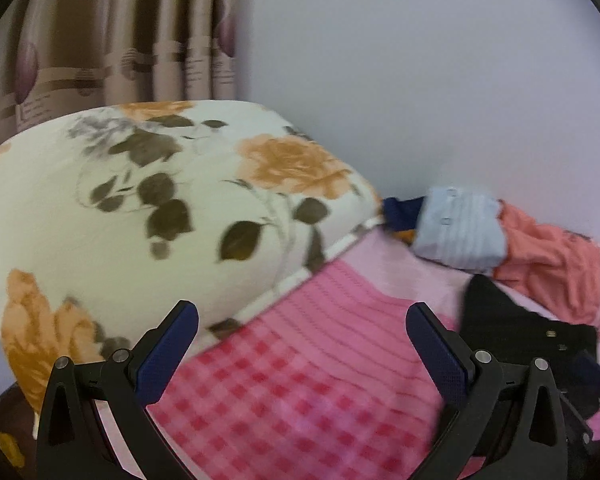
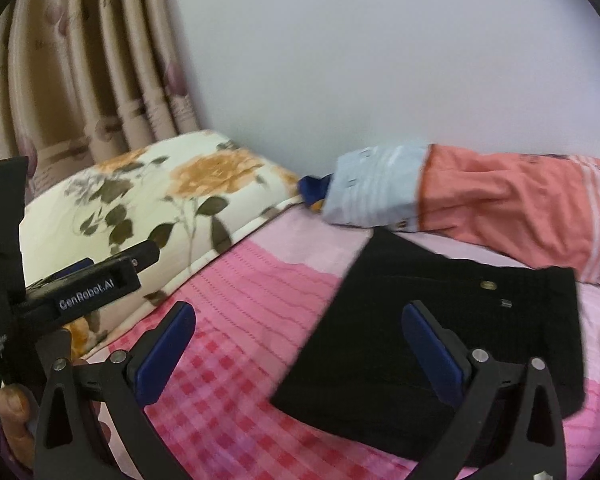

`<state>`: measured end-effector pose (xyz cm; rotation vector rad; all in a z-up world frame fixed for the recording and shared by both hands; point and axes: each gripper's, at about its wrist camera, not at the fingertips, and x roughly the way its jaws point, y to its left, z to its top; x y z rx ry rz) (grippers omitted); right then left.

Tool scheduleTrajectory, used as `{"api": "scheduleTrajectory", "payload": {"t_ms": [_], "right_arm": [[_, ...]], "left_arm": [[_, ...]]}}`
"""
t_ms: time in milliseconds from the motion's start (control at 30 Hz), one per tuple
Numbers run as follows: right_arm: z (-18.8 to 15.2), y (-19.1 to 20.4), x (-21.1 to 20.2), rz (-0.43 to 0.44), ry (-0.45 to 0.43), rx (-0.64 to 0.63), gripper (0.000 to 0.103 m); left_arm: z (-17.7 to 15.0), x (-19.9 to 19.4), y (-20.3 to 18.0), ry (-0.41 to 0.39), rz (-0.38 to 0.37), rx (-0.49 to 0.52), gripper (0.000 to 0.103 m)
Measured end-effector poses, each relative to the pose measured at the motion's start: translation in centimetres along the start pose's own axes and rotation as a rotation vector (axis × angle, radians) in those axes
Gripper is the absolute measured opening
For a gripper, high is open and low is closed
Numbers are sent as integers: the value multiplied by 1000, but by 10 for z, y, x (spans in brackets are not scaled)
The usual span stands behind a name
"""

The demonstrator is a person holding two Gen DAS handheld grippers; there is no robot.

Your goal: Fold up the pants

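Note:
Black pants (image 2: 400,320) lie folded into a compact rectangle on the pink bed sheet (image 2: 236,288), button side up. In the left wrist view they show at the right edge (image 1: 512,320). My right gripper (image 2: 300,332) is open and empty, held above the near edge of the pants. My left gripper (image 1: 304,332) is open and empty over the pink checked sheet (image 1: 300,380), to the left of the pants. The left gripper's body also shows at the left of the right wrist view (image 2: 88,284).
A floral pillow (image 1: 160,208) lies at the left against the curtain (image 1: 100,40). Folded light blue (image 2: 376,188) and orange garments (image 2: 512,208) lie by the white wall (image 2: 380,60) behind the pants.

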<state>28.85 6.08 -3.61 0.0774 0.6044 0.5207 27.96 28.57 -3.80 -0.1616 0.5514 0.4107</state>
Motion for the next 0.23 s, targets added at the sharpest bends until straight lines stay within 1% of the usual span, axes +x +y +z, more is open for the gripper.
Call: {"api": "scheduleTrajectory", "payload": {"t_ms": [33,67,133,233], "right_arm": [[2,6,9,12,3,-11,103],[5,11,17,22,4,-20,103],[11,20,42,45,40,-30,103],[15,30,78,71,88,-23,103]], "left_arm": [[-2,4,4,-3,43,-6,103],[-3,8,10,1,66,-26,103],[-6,22,24,37,95,-68,103],[-13,39,46,50,125,-136,103]]}}
